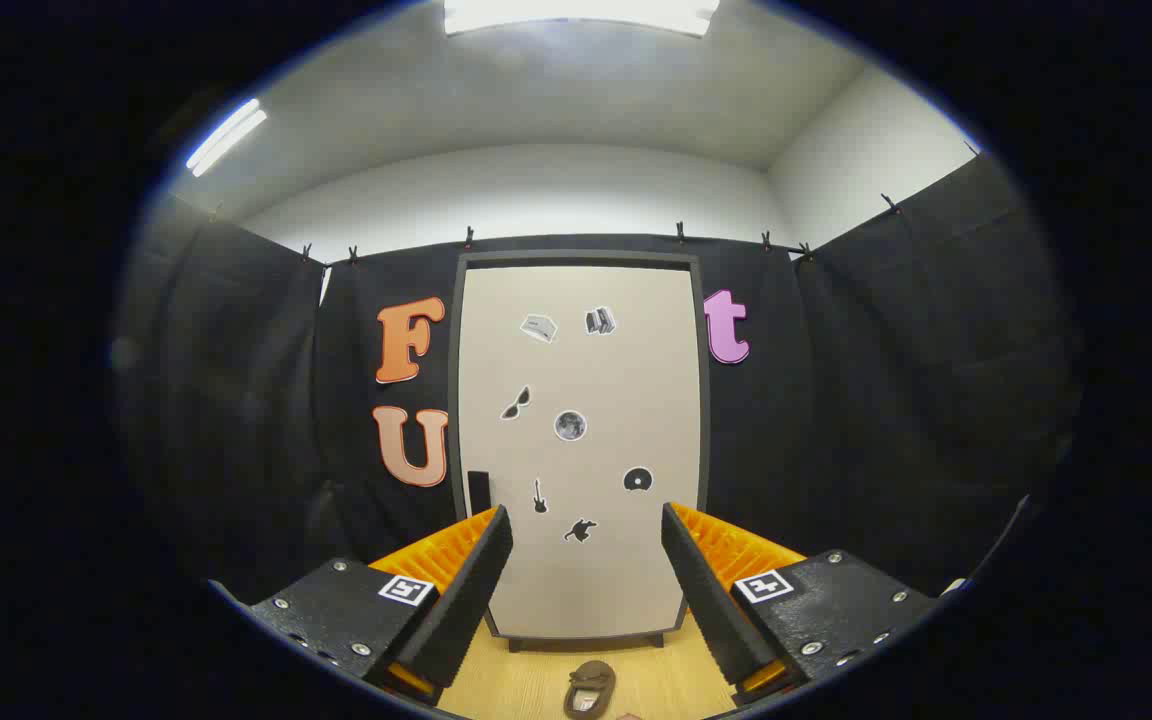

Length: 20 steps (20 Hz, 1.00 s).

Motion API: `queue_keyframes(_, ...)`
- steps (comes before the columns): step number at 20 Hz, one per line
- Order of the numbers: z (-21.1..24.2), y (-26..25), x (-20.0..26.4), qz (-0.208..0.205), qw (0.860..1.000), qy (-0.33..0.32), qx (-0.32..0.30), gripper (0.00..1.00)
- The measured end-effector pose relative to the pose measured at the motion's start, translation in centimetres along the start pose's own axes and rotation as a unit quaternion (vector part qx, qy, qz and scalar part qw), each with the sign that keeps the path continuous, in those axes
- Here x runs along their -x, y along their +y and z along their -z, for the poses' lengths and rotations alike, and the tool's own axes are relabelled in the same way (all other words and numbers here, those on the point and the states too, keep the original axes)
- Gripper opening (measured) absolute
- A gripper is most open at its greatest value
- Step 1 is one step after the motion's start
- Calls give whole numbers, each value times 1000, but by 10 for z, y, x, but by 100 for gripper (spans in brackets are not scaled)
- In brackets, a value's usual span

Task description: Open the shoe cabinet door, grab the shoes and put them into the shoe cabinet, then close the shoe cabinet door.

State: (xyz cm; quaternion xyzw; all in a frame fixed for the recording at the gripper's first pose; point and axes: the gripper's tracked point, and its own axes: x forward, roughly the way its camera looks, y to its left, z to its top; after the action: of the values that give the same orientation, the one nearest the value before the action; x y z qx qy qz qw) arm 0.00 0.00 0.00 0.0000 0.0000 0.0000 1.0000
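The shoe cabinet (581, 380) stands upright against the black cloth wall, straight ahead and beyond my fingers. Its pale beige door (626, 400) is shut, set in a dark frame and dotted with several small stickers. A small dark handle (478, 492) sits at the door's left edge, just above my left fingertip. A brown shoe (589, 688) lies on the wooden floor in front of the cabinet, low between my fingers. My gripper (586, 525) is open, with nothing between its fingers, well short of the door.
Black cloth walls close in on the left, back and right. The light wooden floor (516, 680) runs from the cabinet's foot toward me. A white ceiling with bright lamps is overhead.
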Motion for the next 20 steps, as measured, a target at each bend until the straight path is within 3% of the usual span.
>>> queue_keyframes(20, 9, 36, -28, -13, 1000, 12, 13, 94)
